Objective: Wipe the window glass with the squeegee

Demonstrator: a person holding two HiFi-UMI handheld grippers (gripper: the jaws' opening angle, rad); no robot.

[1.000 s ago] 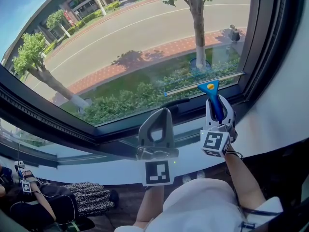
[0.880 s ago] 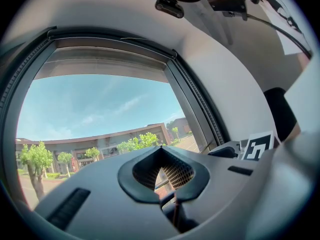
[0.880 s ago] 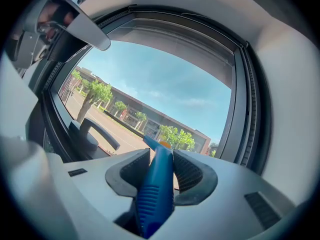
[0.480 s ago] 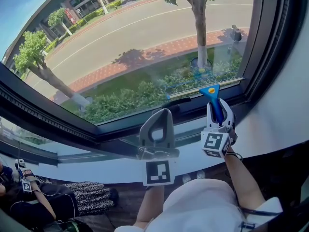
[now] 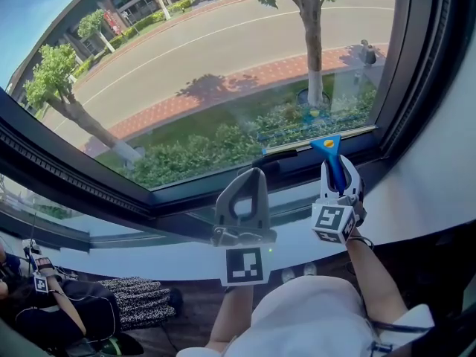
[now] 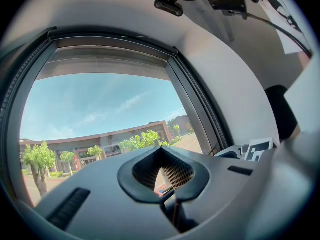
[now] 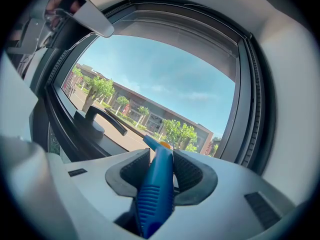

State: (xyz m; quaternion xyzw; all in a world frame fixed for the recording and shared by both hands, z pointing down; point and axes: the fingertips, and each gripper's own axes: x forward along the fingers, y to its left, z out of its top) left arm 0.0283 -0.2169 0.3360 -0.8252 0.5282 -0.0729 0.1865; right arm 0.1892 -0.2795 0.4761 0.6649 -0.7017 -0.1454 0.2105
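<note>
The squeegee (image 5: 331,157) has a blue handle and an orange dot at its head; its blade lies low on the window glass (image 5: 223,65), just above the lower frame. My right gripper (image 5: 334,168) is shut on the handle, which in the right gripper view is the squeegee handle (image 7: 156,184) running up between the jaws of the right gripper (image 7: 161,159). My left gripper (image 5: 251,172) is held below the glass, to the left of the right one, shut with nothing in it. In its own view the left gripper (image 6: 161,151) points up at the pane.
A dark window handle (image 5: 277,157) sticks out of the lower frame (image 5: 171,199) just left of the squeegee, and shows as the window handle (image 7: 106,119). The right frame (image 5: 416,65) stands close beside the blade. A white sill (image 5: 134,255) runs below. A seated person (image 5: 59,303) is at lower left.
The squeegee and my right gripper have slid down the glass a little toward the lower frame. The left gripper has stayed where it was.
</note>
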